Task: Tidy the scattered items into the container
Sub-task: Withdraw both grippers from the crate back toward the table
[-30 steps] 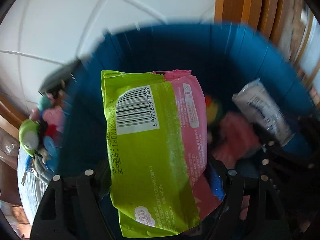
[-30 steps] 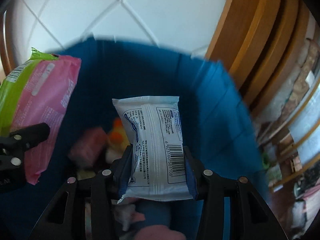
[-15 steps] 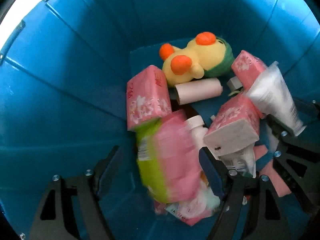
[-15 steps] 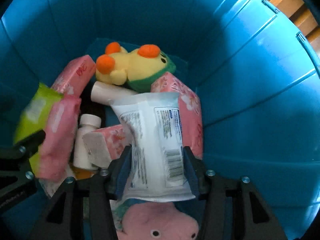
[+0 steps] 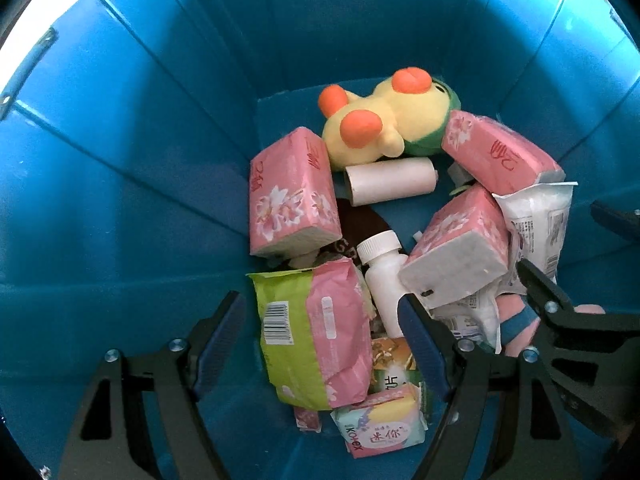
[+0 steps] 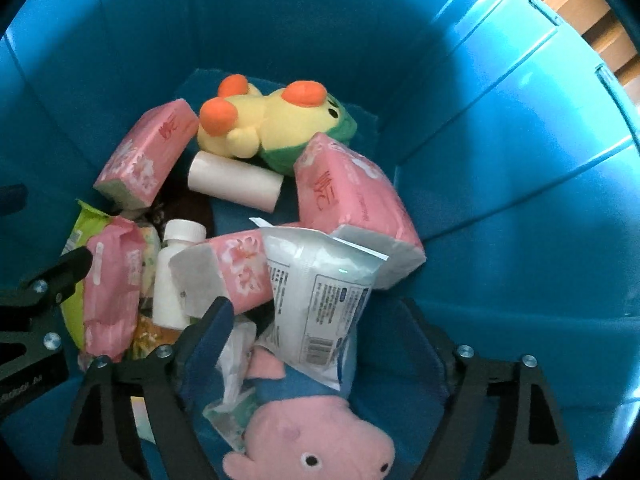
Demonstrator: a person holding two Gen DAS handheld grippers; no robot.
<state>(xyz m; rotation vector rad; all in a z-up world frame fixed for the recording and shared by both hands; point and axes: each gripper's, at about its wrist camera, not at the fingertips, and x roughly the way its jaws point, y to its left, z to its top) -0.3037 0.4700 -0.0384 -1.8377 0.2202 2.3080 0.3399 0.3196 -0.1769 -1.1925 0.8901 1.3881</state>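
Observation:
Both grippers point down into the blue bin point(image 5: 140, 160). My left gripper point(image 5: 320, 334) is open. The green and pink pack point(image 5: 316, 336) lies loose on the pile below, its sides apart from the blue pads point(image 5: 218, 330). My right gripper point(image 6: 320, 340) has its jaws opening. The white wipes pack point(image 6: 324, 292) rests on the heap between them, and neither pad presses on it. In the left wrist view the right gripper point(image 5: 560, 312) shows at the right edge, beside the same white pack point(image 5: 540, 224).
The bin point(image 6: 500, 160) holds a yellow plush duck point(image 5: 384, 120), several pink tissue packs point(image 5: 288, 200), a cardboard roll point(image 5: 390, 180), a white bottle point(image 5: 382, 272) and a pink pig plush point(image 6: 316, 440). Its steep walls close in on all sides.
Both grippers sank from above the rim deep into the bin. The left one let the green and pink pack drop; the right one opened and the white pack fell onto the pile.

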